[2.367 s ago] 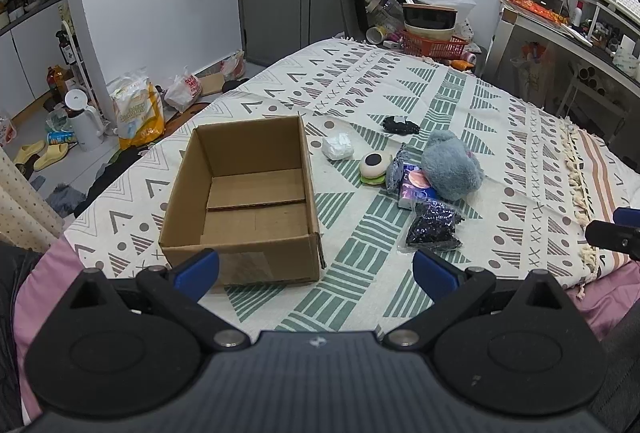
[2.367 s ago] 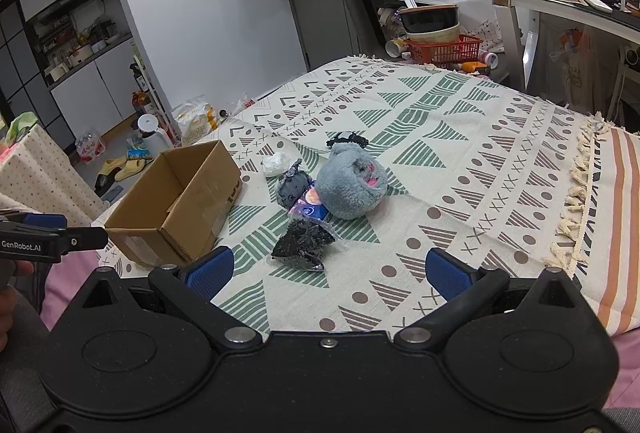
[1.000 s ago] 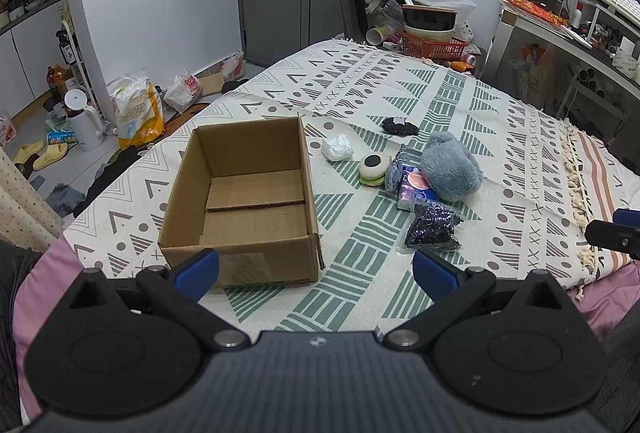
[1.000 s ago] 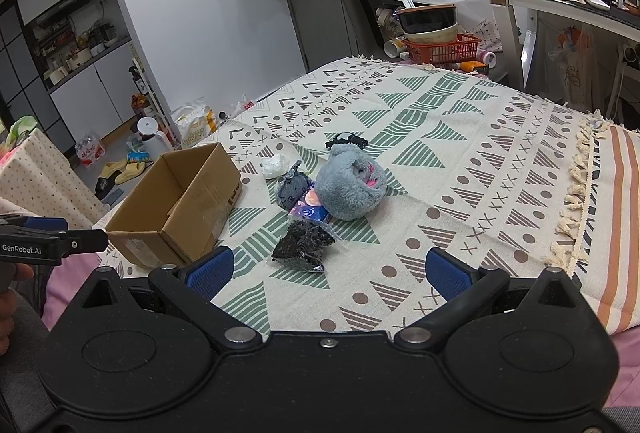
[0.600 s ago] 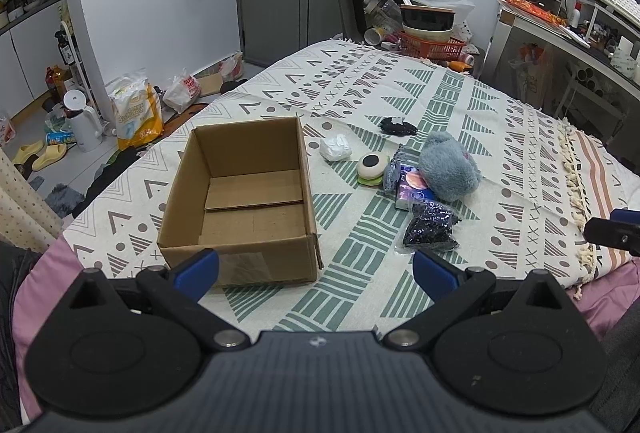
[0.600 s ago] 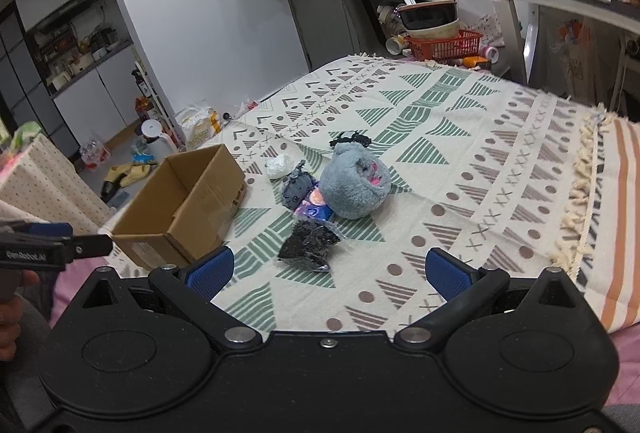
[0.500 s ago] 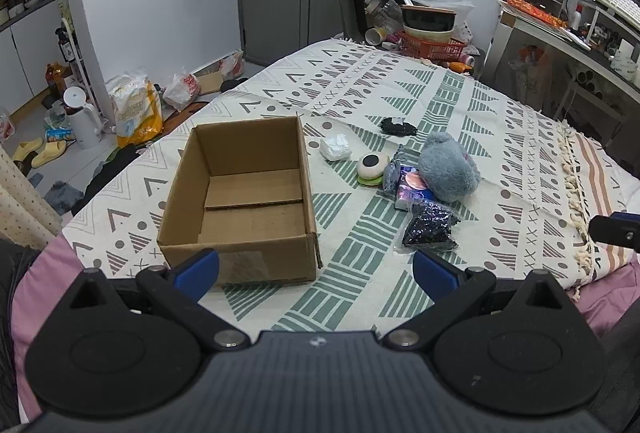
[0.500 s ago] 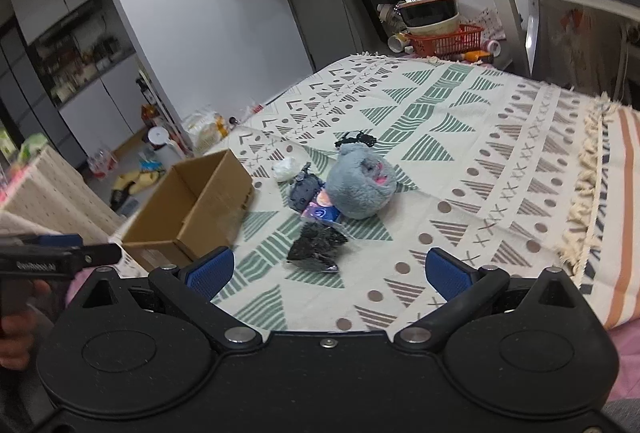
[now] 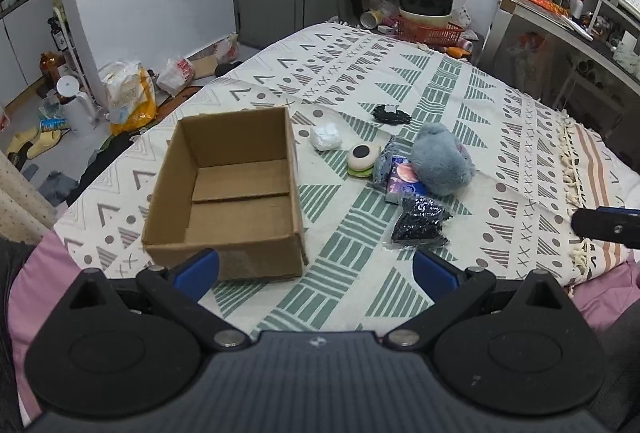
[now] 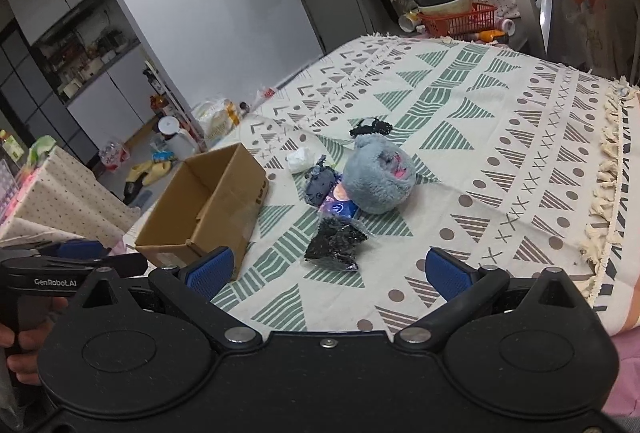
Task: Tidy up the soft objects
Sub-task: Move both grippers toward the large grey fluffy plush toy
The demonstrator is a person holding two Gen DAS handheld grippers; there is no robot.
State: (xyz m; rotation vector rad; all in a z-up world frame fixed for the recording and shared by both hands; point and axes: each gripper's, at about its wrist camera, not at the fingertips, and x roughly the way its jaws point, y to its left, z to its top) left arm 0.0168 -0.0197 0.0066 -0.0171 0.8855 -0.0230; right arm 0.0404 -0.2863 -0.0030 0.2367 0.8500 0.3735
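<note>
Soft objects sit in a small cluster on a patterned bedspread (image 9: 460,105), cream w/ green triangles, grey dots and crosses, tassel fringe on the right edge. Nearest: left gripper (image 9: 316,269) and right gripper (image 10: 328,271), both w/ blue-padded fingers spread wide, nothing between them, both hovering above the near edge of the bed. Pink sheet shows under the spread at the near corners. A hand (image 10: 16,349) holds the left tool's grip, seen from the right wrist cam.

Next out: open cardboard box (image 9: 228,189), upright, nothing in it, on the left part of the spread. Right of it, well apart from the box: black glittery bag (image 9: 418,223), then a purple packet (image 9: 404,181) touching a grey plush toy (image 9: 440,161). A burger-shaped squishy (image 9: 362,161) lies just beside the packet; a white crumpled wad (image 9: 326,137) and a black scrunchie-like item (image 9: 390,113) lie farther back.

Beyond the bed: cluttered floor at left w/ a yellow bag (image 9: 128,101), white kettle (image 9: 76,105), slippers. Red basket (image 9: 432,31) w/ stacked bowls past the far edge. Desk w/ drawers and a keyboard at far right. White wall, dark cabinet behind.
</note>
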